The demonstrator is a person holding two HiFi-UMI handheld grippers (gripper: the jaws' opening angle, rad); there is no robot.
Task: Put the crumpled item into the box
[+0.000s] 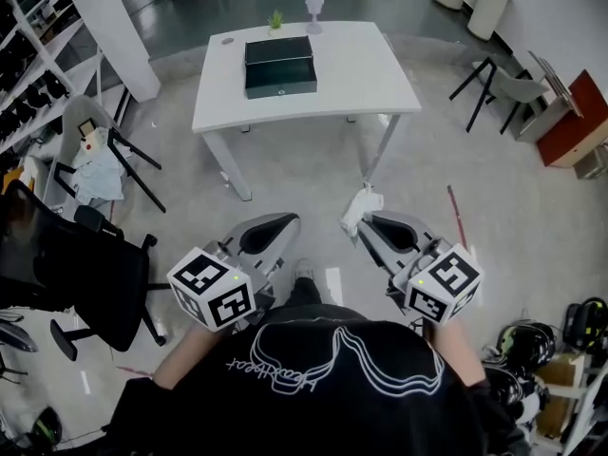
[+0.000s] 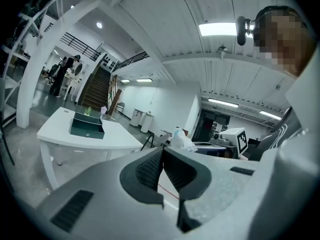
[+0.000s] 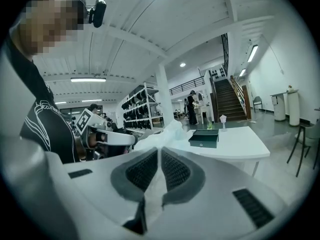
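Note:
The crumpled item (image 1: pixel 361 205) is a white wad of paper or plastic, and my right gripper (image 1: pixel 367 222) is shut on it, held out in front of the person. In the right gripper view the wad (image 3: pixel 159 140) runs between the dark pads and sticks out past the tips. My left gripper (image 1: pixel 283 222) is beside it at the same height, shut with nothing in it (image 2: pixel 162 153). The box (image 1: pixel 280 65) is dark green, open-topped and low. It stands on the white table (image 1: pixel 370 74) some way ahead of both grippers, also seen as the box (image 3: pixel 204 137) and the box (image 2: pixel 87 126).
A small plant (image 1: pixel 275 19) and a white ornament (image 1: pixel 314 11) stand at the table's far edge. A black office chair (image 1: pixel 81 269) and a chair with cloth on it (image 1: pixel 95 160) are at left. Another chair (image 1: pixel 513 88) and a red cabinet (image 1: pixel 581 120) are at right.

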